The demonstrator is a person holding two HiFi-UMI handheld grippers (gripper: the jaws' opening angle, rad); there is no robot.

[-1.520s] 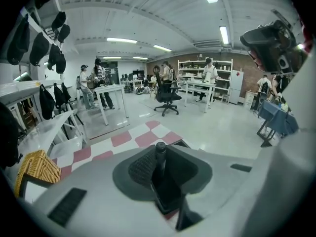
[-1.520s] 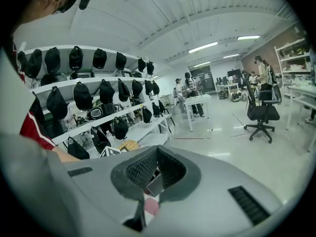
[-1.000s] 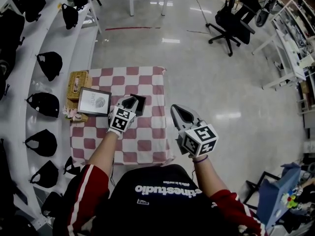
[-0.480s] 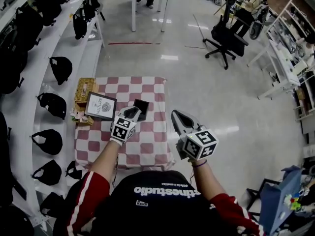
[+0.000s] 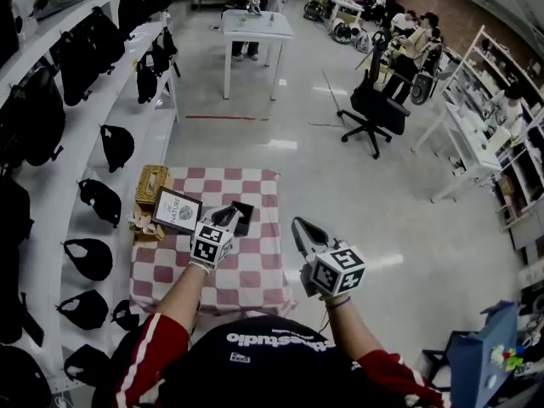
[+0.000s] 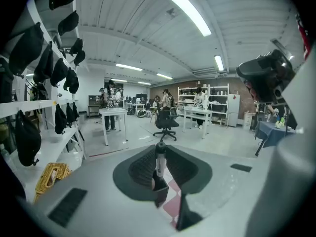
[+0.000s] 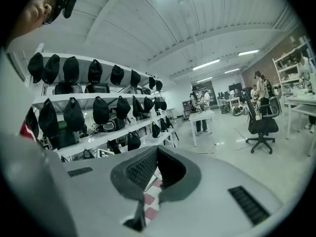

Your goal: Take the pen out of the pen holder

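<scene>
Left gripper (image 5: 226,218): clamped on the pen (image 6: 159,159). The pen stands upright between the ribbed pads, cap end up. Right gripper (image 7: 157,149): pads closed tip to tip with nothing in them, held off the table's right edge, doing no work.

Pen holder (image 5: 246,219): the dark box on the checkered cloth (image 5: 255,266), just beyond the left jaw tips. We can't tell whether the pen's lower end is clear of its rim yet.

How we'd run this step:
- Keep the clamp as it is, no regrip.
- Pull straight along the pen's axis so it doesn't drag the holder wall and tip it.
- Move sideways only once the lower end is clearly above the rim.
- If the holder starts to lift, the right gripper is free to pin it.

View differences:
- Only the left gripper view shows the pen. In the head view the gripper body and marker cube cover it.
- Only the head view shows the holder's place on the cloth, with the picture frame (image 5: 177,210) and wicker basket (image 5: 151,181) to its left.
- Both gripper views give just a sliver of checks through the jaw gap.
- Only the right gripper view confirms that gripper is empty.

Farther out: cap shelves (image 5: 102,202), a white table (image 5: 252,25) and an office chair (image 5: 372,109).
</scene>
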